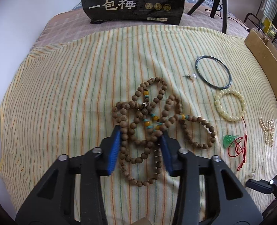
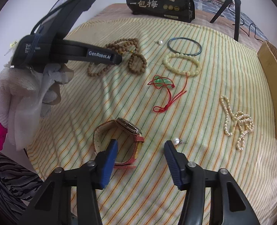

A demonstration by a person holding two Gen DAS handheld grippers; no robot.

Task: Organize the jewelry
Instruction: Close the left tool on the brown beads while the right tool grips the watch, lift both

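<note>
A long brown wooden bead necklace lies tangled on the striped cloth. My left gripper is open, its blue pads straddling the beads from above. To the right lie a dark bangle, a pearl earring, a cream bead bracelet, a green pendant on red cord and a pearl strand. My right gripper is open over the cloth, a red-strapped watch by its left pad and a second pearl earring by its right pad.
A black snack bag stands at the far edge. A cardboard box stands at the right edge. A black tripod stands behind. In the right wrist view the left gripper body and gloved hand hover at left.
</note>
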